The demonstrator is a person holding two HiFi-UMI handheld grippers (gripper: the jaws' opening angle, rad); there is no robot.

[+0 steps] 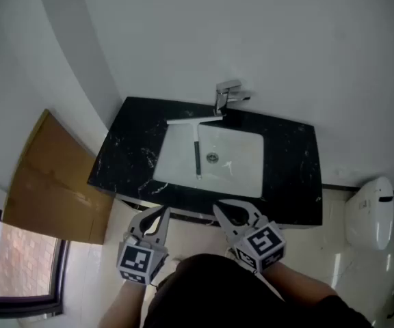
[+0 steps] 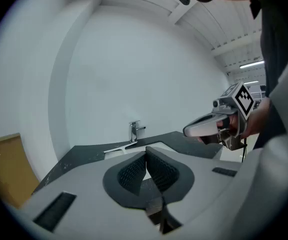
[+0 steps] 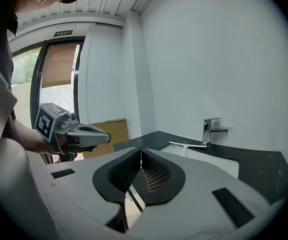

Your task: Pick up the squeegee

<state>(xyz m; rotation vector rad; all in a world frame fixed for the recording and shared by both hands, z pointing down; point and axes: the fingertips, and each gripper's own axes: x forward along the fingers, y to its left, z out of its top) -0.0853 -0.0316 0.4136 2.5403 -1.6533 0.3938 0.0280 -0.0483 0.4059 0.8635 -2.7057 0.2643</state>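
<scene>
The squeegee (image 1: 197,149) lies in the white basin (image 1: 241,166): its pale blade rests along the basin's back edge by the faucet (image 1: 226,96), and its dark handle runs toward me. In the gripper views only the blade shows, as a white strip (image 2: 116,148) (image 3: 189,145). Both grippers hover in front of the counter's near edge, well short of the squeegee. My left gripper (image 1: 160,214) (image 2: 145,154) is shut with nothing between its jaws. My right gripper (image 1: 228,209) (image 3: 141,151) is shut and empty too. Each gripper also shows in the other's view (image 2: 219,124) (image 3: 69,131).
A black marble counter (image 1: 128,152) surrounds the basin, against a white wall. A brown cardboard sheet (image 1: 53,183) leans at the left, by a window (image 1: 19,265). A white fixture (image 1: 369,207) stands at the right on the tiled floor.
</scene>
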